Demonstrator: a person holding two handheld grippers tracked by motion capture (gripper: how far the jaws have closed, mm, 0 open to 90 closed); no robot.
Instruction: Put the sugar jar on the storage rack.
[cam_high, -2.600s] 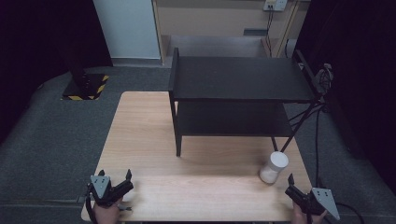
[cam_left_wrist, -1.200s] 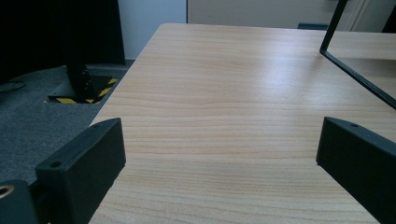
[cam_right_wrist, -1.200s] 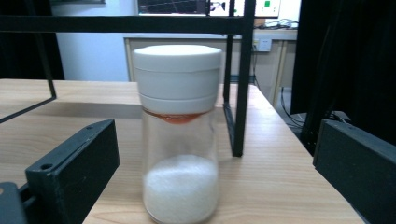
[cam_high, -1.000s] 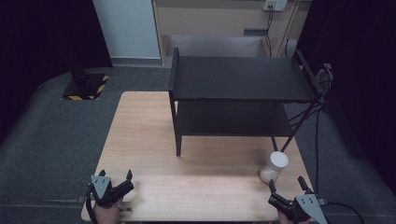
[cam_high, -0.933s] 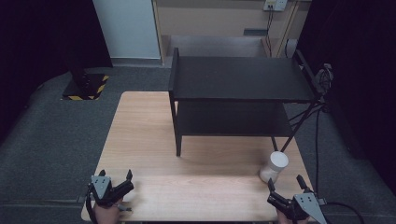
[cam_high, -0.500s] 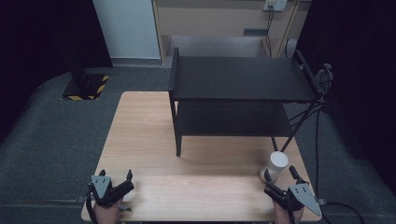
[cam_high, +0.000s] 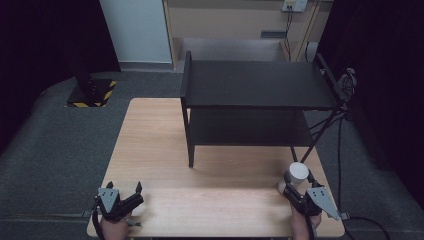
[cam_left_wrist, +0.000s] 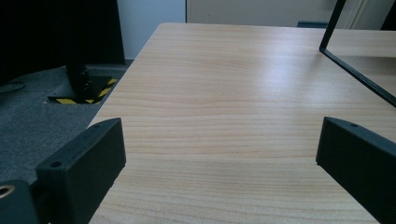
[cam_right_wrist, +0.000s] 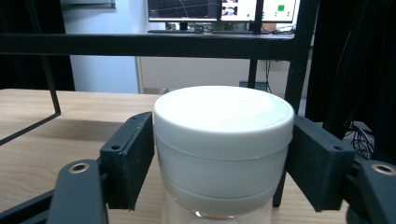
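The grasping step is judged to be in hand. In the right gripper view, a white-lidded jar (cam_right_wrist: 223, 149) is seen between the two black fingers (cam_right_wrist: 128, 158) of the right gripper (cam_right_wrist: 223, 163), whose jaws have just been closing; the pads are laid against the lid on both sides, so the jar is taken as gripped. Below the lid a clear glass body is glimpsed, standing on the wooden table (cam_right_wrist: 28, 154). In the high view the jar (cam_high: 298, 173) is found at the tips of the right gripper (cam_high: 296, 187), near the table's right edge.

The left gripper (cam_high: 131, 192) is held idle, its fingers (cam_left_wrist: 84, 163) spread wide over bare table with nothing between them.

Beyond the right fingers stands the black shelf unit (cam_high: 255, 90), just behind the jar. A lift is judged to be called for next, straight up, so that the shelf's leg (cam_right_wrist: 294, 65) close behind the lid is not struck.
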